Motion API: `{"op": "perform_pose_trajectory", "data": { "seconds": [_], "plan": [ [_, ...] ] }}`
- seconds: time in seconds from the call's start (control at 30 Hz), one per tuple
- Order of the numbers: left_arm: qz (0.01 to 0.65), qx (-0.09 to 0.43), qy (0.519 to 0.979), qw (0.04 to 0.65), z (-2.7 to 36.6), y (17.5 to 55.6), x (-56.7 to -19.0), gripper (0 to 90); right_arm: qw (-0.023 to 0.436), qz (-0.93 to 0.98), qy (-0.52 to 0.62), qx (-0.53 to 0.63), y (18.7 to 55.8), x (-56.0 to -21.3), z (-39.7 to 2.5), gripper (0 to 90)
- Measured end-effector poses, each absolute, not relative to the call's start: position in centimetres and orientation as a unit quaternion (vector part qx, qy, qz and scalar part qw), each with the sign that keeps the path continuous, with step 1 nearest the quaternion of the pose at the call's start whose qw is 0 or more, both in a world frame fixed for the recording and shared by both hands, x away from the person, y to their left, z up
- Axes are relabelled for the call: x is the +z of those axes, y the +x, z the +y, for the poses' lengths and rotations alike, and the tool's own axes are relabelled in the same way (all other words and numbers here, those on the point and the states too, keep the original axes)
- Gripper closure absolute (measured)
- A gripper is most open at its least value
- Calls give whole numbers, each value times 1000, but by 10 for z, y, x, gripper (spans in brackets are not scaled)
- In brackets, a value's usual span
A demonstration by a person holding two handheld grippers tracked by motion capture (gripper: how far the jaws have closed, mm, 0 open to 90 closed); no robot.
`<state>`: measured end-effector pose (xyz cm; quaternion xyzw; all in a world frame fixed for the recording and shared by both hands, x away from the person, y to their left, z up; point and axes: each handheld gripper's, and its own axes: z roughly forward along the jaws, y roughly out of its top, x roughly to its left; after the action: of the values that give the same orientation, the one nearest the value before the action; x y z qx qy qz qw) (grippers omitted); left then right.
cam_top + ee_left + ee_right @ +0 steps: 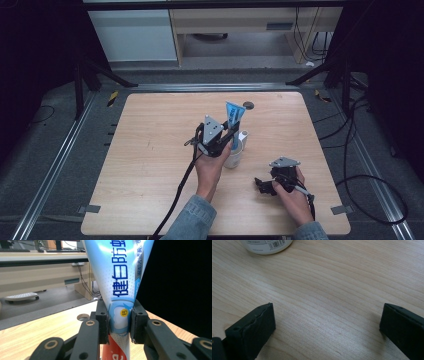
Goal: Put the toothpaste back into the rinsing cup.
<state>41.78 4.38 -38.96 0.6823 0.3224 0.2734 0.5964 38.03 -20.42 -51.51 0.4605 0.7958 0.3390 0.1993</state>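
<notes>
A toothpaste tube (233,114) stands upright in a cup (235,156) near the middle of the table (150,150), clamped by the left gripper (227,134); the right gripper (261,185) rests nearer the person (to the cup's right).

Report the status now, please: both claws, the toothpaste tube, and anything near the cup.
Left claw shut on toothpaste tube, held upright above white cup. Right claw open, empty, low over table. Nothing blocking the cup.
</notes>
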Motion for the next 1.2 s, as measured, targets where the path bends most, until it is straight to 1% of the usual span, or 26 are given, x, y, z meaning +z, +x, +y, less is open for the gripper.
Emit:
{"op": "perform_pose_trajectory", "data": {
  "seconds": [1.2],
  "plan": [
    [327,271,692,584,43,419,-409,725,199,796,461,339,380,-515,-204,4]
  ]
}}
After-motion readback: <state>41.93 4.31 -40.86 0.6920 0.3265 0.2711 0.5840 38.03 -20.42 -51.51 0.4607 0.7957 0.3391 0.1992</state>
